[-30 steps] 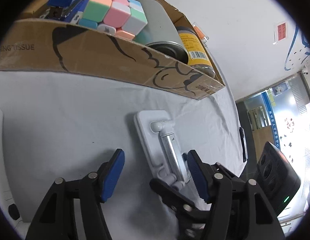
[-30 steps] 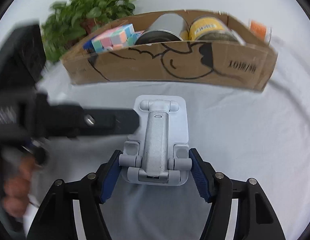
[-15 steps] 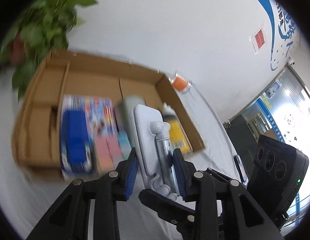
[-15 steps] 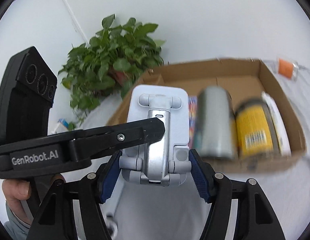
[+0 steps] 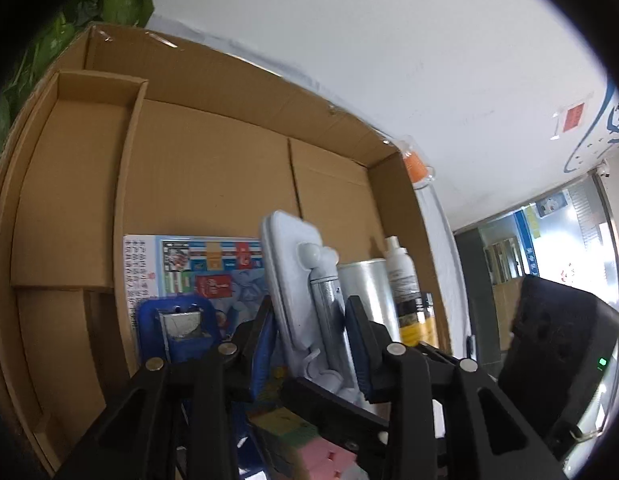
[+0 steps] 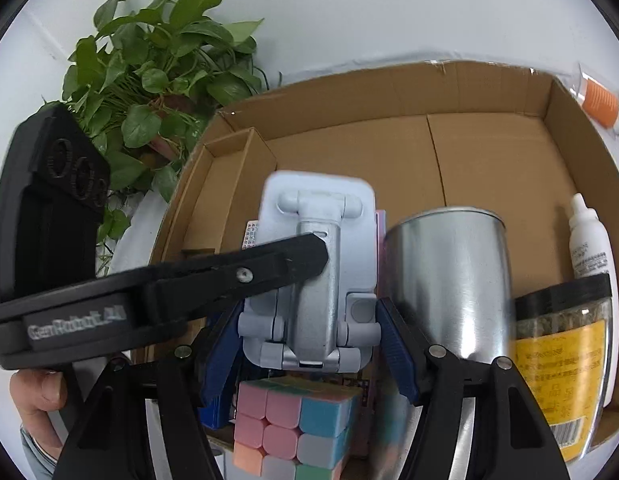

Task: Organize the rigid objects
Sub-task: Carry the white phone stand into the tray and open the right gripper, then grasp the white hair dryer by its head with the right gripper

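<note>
Both grippers hold a white and silver folding phone stand [image 6: 315,272] in the air over an open cardboard box [image 6: 489,152]. My right gripper [image 6: 309,344] is shut on the stand's lower end. My left gripper [image 5: 311,340] is shut on the same stand [image 5: 301,280] across its flat faces, and its finger crosses the stand from the left in the right wrist view. Below the stand lie a pastel puzzle cube [image 6: 293,428] and a blue stapler [image 5: 177,328]. A metal can [image 6: 449,280] lies to the right.
The box also holds a jar with a yellow label [image 6: 561,352], a white bottle [image 6: 589,240], a printed booklet [image 5: 189,268] and an inner cardboard divider [image 5: 129,160]. A potted plant [image 6: 157,80] stands left of the box. An orange-capped tube [image 6: 599,100] lies beyond it.
The stand was lifted from the table in front of the box and carried over it. My left gripper closed on it. Both grippers now sit lower, closer to the box contents.
</note>
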`<state>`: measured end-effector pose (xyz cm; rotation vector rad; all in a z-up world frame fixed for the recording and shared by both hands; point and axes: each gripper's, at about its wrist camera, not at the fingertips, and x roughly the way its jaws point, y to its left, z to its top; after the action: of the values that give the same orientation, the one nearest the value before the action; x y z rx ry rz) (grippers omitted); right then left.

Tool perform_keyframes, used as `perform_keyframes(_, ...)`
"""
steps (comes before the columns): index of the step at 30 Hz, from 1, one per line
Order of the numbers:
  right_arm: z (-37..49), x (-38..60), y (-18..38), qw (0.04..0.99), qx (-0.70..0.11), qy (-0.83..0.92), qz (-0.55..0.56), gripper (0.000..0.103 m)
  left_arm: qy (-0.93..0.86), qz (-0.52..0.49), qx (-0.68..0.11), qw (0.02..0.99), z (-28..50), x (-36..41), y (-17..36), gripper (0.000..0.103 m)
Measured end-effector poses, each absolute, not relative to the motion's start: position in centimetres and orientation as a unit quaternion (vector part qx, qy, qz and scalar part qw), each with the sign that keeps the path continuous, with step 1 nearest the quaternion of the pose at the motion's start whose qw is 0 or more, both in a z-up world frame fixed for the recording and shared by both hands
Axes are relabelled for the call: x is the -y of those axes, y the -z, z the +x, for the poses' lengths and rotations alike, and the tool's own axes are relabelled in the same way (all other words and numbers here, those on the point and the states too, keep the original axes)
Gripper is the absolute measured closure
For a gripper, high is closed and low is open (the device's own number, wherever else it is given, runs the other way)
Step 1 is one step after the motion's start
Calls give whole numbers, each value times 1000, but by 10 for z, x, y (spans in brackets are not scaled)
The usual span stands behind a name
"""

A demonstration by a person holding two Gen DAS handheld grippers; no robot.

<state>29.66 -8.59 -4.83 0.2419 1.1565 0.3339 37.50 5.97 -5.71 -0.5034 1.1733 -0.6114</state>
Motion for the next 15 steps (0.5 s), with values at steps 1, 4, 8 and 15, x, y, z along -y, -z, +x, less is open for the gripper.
perform_keyframes(1, 295, 86, 48, 820, -540, -153, 111, 37, 273, -226, -549, 757, 375, -59, 62, 69)
perform_keyframes(4, 291, 88, 44, 825, -530, -157, 116, 35, 258, -220, -540, 770, 367, -64, 58, 65)
perform_keyframes(8, 254, 96, 13, 867, -470, -148, 77, 22, 223, -162, -468, 840, 315, -77, 8, 59)
perform_keyframes(15, 123, 93, 10, 903, -383, -193, -17, 3, 117, -63, -355, 925, 163, -109, -42, 2)
